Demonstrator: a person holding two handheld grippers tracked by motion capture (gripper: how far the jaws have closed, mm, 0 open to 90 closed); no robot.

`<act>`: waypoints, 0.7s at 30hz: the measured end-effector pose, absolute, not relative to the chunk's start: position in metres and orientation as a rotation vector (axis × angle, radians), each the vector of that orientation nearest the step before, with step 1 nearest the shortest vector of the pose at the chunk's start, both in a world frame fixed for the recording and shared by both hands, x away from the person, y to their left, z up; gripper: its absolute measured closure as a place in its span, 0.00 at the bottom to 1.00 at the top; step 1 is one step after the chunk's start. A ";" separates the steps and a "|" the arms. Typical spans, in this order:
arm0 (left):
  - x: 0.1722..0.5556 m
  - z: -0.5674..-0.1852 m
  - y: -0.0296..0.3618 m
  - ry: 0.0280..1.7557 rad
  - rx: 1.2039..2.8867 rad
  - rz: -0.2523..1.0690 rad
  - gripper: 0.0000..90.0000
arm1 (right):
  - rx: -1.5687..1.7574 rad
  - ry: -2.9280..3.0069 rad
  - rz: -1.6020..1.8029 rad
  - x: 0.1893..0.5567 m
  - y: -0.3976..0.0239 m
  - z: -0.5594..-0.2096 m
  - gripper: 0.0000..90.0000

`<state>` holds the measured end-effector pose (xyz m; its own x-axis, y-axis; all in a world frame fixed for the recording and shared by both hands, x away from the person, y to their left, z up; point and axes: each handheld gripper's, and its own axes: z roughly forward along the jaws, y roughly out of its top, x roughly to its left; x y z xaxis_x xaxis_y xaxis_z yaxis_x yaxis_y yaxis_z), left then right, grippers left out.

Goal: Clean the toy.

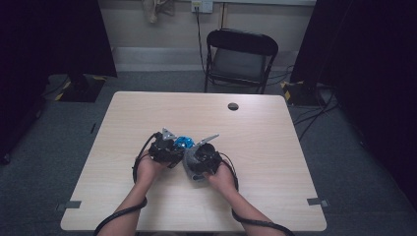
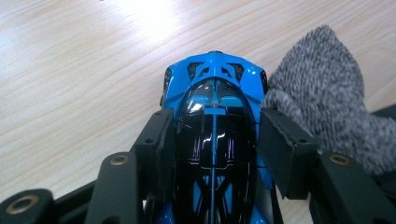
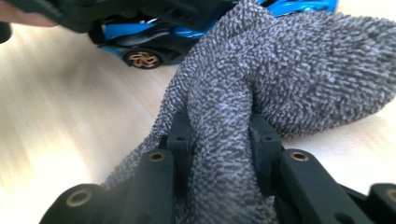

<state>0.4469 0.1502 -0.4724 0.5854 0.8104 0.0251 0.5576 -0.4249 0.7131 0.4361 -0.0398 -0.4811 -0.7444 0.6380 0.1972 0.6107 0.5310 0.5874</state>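
A blue and black toy car (image 2: 212,121) sits on the pale wooden table (image 2: 70,70). My left gripper (image 2: 212,144) is shut on it, one jaw pressing each side of its body. In the high view the toy car (image 1: 184,142) shows between the left gripper (image 1: 164,147) and the right gripper (image 1: 201,157). A grey knitted cloth (image 3: 261,88) is pinched between the jaws of my right gripper (image 3: 219,149). The grey cloth (image 2: 322,107) rests against the car's right side. From the right gripper view, the toy car (image 3: 154,39) lies behind the cloth, with a bronze wheel showing.
The table (image 1: 255,147) has a small round hole (image 1: 233,106) near its far edge. A black folding chair (image 1: 239,59) stands beyond it. Cables trail on the floor at the right, and dark curtains hang on both sides.
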 end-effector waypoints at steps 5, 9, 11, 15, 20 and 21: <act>0.447 -0.473 0.150 1.087 2.137 0.484 0.52 | 1.067 2.745 1.017 0.428 -0.033 -0.481 0.76; 0.447 -0.472 0.150 1.088 2.137 0.483 0.52 | 1.046 2.762 1.028 0.423 -0.029 -0.481 0.76; 0.447 -0.472 0.150 1.087 2.141 0.485 0.52 | 1.046 2.768 1.039 0.420 -0.027 -0.481 0.76; 0.447 -0.472 0.149 1.089 2.141 0.486 0.52 | 1.022 2.790 1.050 0.416 -0.024 -0.481 0.76; 0.447 -0.472 0.149 1.088 2.146 0.494 0.52 | 1.001 2.807 1.054 0.412 -0.020 -0.481 0.76; 0.447 -0.472 0.149 1.086 2.151 0.494 0.52 | 0.995 2.811 1.057 0.411 -0.019 -0.481 0.75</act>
<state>0.4470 0.1493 -0.4717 0.5818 0.8127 0.0334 0.5595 -0.4296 0.7088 0.4106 -0.0192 -0.4814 -0.8019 0.5512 0.2303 0.5664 0.5789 0.5866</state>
